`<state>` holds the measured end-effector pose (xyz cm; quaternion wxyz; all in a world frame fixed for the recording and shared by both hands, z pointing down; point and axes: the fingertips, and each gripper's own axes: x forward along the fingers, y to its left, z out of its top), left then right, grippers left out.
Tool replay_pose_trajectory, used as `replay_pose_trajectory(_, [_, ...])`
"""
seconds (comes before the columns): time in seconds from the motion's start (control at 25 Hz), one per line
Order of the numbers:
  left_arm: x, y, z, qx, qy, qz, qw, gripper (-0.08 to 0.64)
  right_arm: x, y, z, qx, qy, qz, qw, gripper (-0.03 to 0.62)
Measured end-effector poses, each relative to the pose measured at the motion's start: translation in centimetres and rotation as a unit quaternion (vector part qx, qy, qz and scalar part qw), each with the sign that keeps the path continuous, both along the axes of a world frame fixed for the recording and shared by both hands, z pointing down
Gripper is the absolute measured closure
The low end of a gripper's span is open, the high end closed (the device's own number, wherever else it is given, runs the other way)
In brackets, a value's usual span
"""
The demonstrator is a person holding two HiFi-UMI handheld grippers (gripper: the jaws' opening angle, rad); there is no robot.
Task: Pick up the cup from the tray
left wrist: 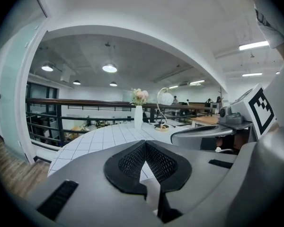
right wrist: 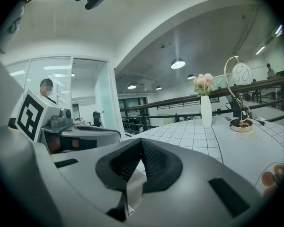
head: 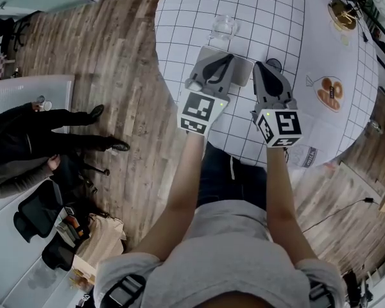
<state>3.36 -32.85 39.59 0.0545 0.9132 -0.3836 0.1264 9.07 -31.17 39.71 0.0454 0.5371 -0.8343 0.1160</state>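
Note:
A clear glass cup (head: pixel 222 27) stands on the white grid-patterned round table (head: pixel 179 18), just past the far edge of a grey tray (head: pixel 242 74). Whether the cup touches the tray I cannot tell. Both grippers hover side by side over the tray's near part and hide much of it. My left gripper (head: pixel 229 57) points toward the cup, its jaws shut with nothing between them (left wrist: pixel 145 144). My right gripper (head: pixel 257 65) is shut and empty too (right wrist: pixel 141 141). Neither gripper view shows the cup or the tray.
A gold-based lamp (head: pixel 342 13) and a printed coaster (head: pixel 330 92) sit at the table's right. A white vase with flowers (left wrist: pixel 138 116) stands far across the table. A small dark round object (head: pixel 274 63) lies beside the right gripper. A seated person (head: pixel 25 140) is at left on the wooden floor.

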Motion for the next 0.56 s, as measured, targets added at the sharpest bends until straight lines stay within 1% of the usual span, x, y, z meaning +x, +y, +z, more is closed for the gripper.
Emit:
replay_pose_trajectory(0.32, [0.7,0.9,-0.4,0.006,-0.007,0.011,0.9999,0.551,0.0,0.5,-0.7,0.007,-0.003,0.0,1.0,0.584])
replay_pose_trajectory(0.56, [0.9,1.2,-0.5,0.01,-0.01,0.012,0.9998,0.551,-0.2,0.8,-1.0,0.011,-0.002,-0.004,1.0,0.584])
